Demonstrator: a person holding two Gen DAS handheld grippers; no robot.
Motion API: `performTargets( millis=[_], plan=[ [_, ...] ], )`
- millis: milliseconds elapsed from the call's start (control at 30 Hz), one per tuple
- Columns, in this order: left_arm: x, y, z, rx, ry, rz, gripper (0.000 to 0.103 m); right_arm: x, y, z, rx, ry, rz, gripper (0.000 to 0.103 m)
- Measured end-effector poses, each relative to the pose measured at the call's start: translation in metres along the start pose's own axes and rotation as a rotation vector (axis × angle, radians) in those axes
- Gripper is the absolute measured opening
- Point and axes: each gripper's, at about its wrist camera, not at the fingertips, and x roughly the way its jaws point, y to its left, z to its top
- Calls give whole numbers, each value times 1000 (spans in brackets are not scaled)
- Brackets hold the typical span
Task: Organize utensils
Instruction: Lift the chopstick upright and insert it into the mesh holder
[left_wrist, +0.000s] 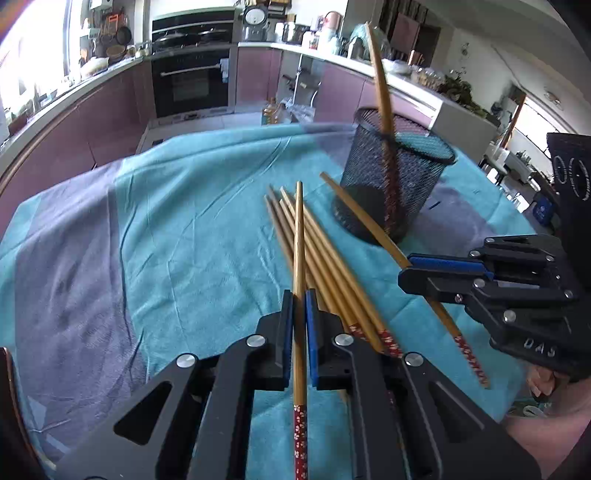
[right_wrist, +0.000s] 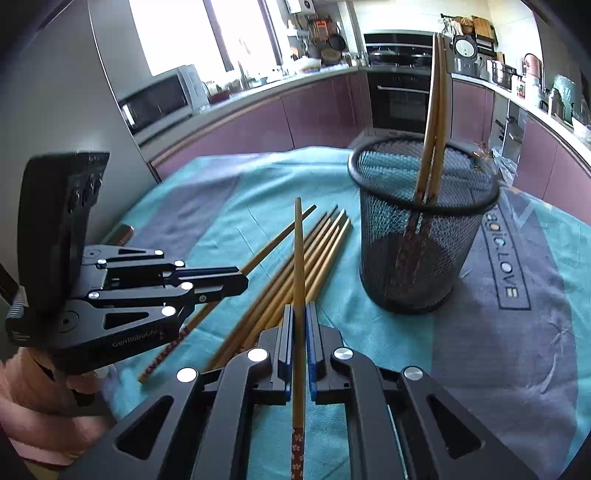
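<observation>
Right gripper (right_wrist: 300, 314) clamped on one chopstick (right_wrist: 298, 258), loose chopsticks (right_wrist: 317, 258) beside mesh cup (right_wrist: 421, 229) holding two, left gripper (right_wrist: 236, 278) nearby.

Chopsticks (right_wrist: 436, 110) in holder (right_wrist: 417, 251), others (right_wrist: 314, 258) beside.

Count: one black mesh holder (right_wrist: 421, 229) with two chopsticks (right_wrist: 436, 110) standing in it. One chopstick per gripper, two held in all (left_wrist: 299, 258) (right_wrist: 298, 266). Loose chopsticks (left_wrist: 321, 254) on the surface: about five (overlapping, count uncertain).
</observation>
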Motion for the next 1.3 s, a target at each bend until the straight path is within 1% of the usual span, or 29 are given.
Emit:
performTargets(
  millis=[133, 267, 333, 567, 700, 900, 1000, 1300],
  plan=[
    [-20, -2, 6, -2, -41, -33, 7, -16, 0, 3, -15, -35, -4, 6],
    [-39, -7, 12, 2, -83, -66, 7, -35, -3, 6, -12, -85, -3, 6],
    [-50, -9, 16, 5, -106, -94, 7, -44, -5, 8, -10, -115, -3, 6],
    [-92, -18, 28, 26, -193, -139, 7, -71, -13, 20, 4, -197, 10, 6],
    [-110, -22, 39, 27, -241, -171, 7, -83, -17, 28, 1, -238, 0, 6],
    [-122, -26, 59, 19, -296, -180, 7, -100, -18, 44, -11, -294, -14, 6],
    [-127, -29, 71, 22, -328, -171, 7, -110, -21, 54, -18, -324, -17, 6],
    [-141, -46, 112, 36, -407, -202, 7, -130, -27, 83, -37, -408, -50, 6]
  ],
)
